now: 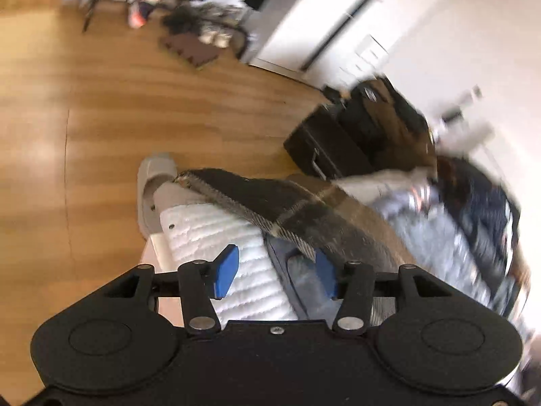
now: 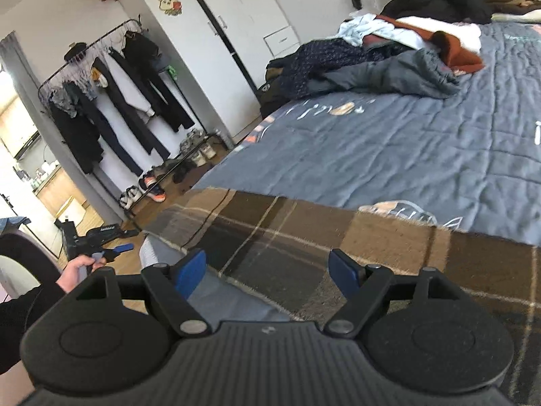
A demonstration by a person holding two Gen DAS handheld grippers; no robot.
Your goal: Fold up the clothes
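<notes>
On the bed point(image 2: 389, 149), at its near edge, a brown plaid cloth point(image 2: 338, 237) lies flat, crossed by pale lines. Right tongs point(image 2: 268, 270) stand apart just above it, gripping nothing. Left tongs point(image 1: 275, 272), apart and empty, sit beside its frayed corner.
</notes>
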